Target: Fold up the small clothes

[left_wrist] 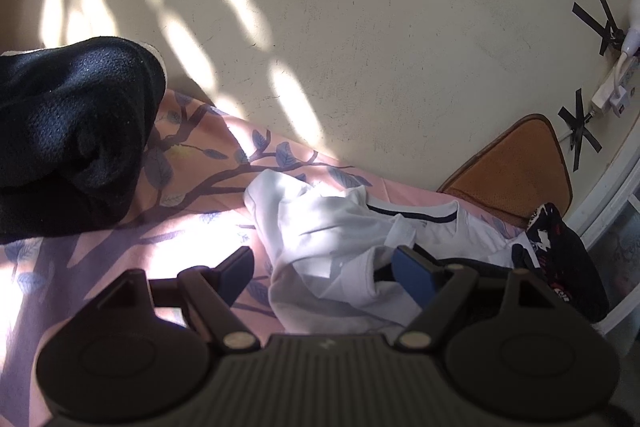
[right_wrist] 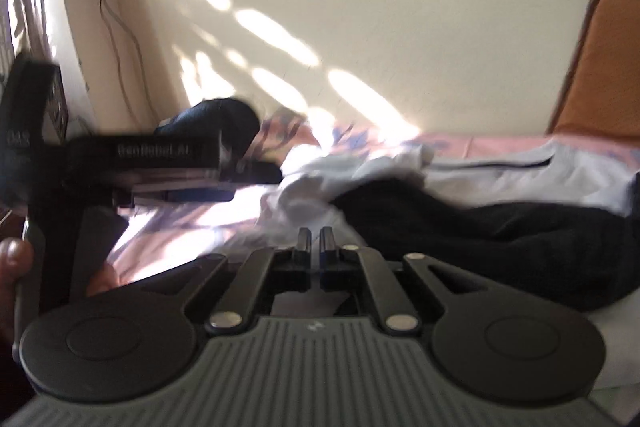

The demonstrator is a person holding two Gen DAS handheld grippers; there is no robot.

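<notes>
The bed (left_wrist: 120, 235), under its pink leaf-print sheet, carries everything. The white garment (left_wrist: 320, 227) lies crumpled mid-bed; I judge it light, soft and floppy, best pinched at a hem or a shoulder seam. A dark garment (right_wrist: 500, 235) sprawls to its right, looking thicker and heavier. My left hand-held gripper (left_wrist: 324, 271) stands wide over the white cloth, holding nothing. My right hand-held gripper (right_wrist: 315, 241) is all but closed, with no cloth visibly pinched.

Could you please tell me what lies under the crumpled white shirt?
The crumpled white shirt lies on a pink leaf-patterned bedsheet. A black garment overlaps its right edge; anything beneath is hidden.
</notes>
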